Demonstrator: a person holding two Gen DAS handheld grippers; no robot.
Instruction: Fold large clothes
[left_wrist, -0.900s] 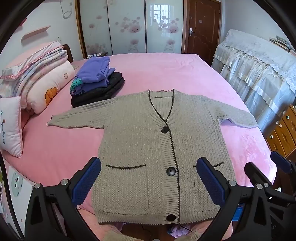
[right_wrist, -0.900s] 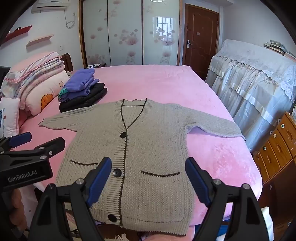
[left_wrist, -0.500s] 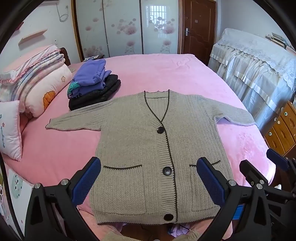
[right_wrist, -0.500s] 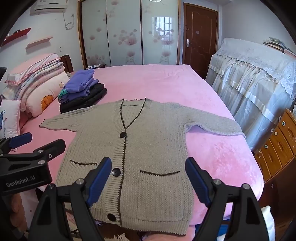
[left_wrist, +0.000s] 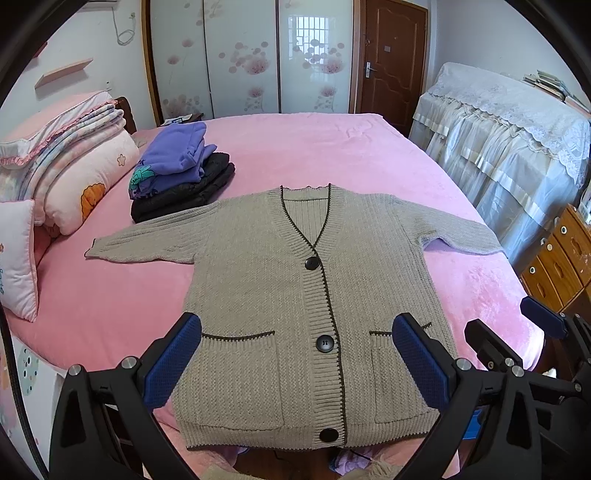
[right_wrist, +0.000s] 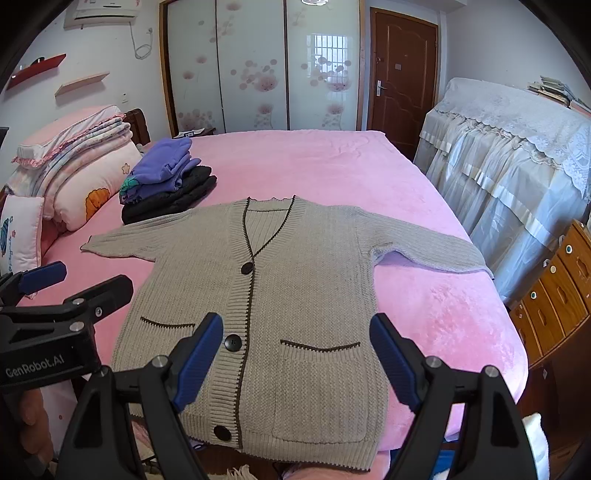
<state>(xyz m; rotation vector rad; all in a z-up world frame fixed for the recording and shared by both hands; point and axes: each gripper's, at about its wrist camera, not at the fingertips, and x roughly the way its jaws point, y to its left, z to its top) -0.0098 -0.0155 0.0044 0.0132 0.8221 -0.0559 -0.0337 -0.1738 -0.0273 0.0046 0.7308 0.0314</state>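
A grey knitted cardigan with dark trim, three dark buttons and two pockets lies spread flat, front up, on the pink bed, both sleeves stretched out sideways. Its hem reaches the near bed edge. My left gripper hovers open above the hem, nothing between its blue pads. My right gripper is open too, above the right pocket, holding nothing. In the right wrist view the left gripper shows at the left edge; in the left wrist view the right gripper shows at the right.
A stack of folded purple and black clothes sits beside the left sleeve. Rolled quilts and pillows fill the bed's left side. A lace-covered piece of furniture and wooden drawers stand to the right. A wardrobe and a door stand behind the bed.
Both grippers stay open and empty. The views have shifted slightly; the cardigan lies as before.
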